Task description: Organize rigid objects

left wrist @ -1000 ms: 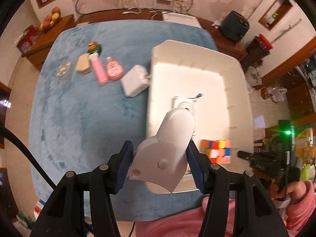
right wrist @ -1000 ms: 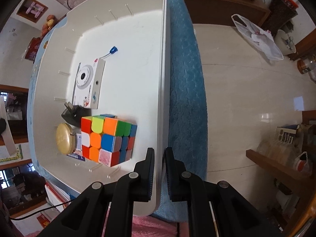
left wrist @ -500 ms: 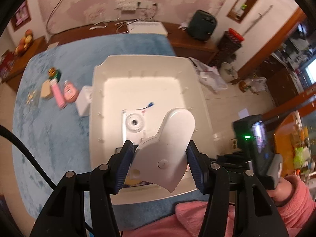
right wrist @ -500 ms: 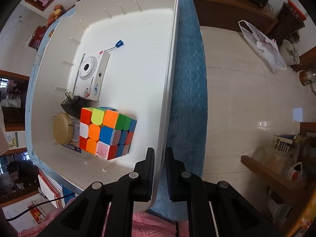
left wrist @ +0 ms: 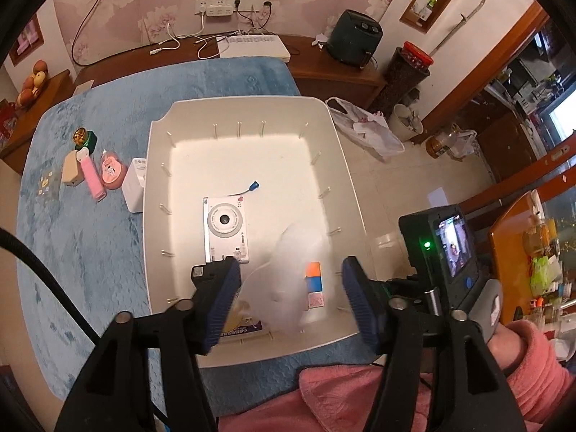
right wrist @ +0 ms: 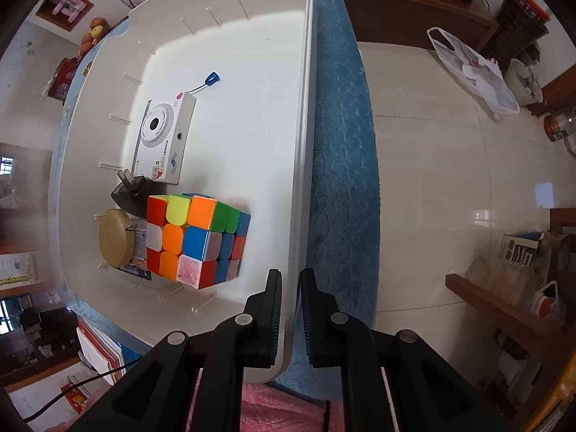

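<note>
Bin (left wrist: 345, 165), a big white one, sits on the blue cloth (left wrist: 90, 252), its right wall pinched between the jaws of the right gripper (right wrist: 289, 309). Above its near end the left gripper (left wrist: 289, 300) hangs spread wide, and a blurred white object (left wrist: 288, 273) shows between its fingers without touching either. Inside lie a white camera (right wrist: 162, 144), a colour cube (right wrist: 198, 241) and a gold disc (right wrist: 113, 237); small items (left wrist: 91, 169) lie on the cloth to the left.
</note>
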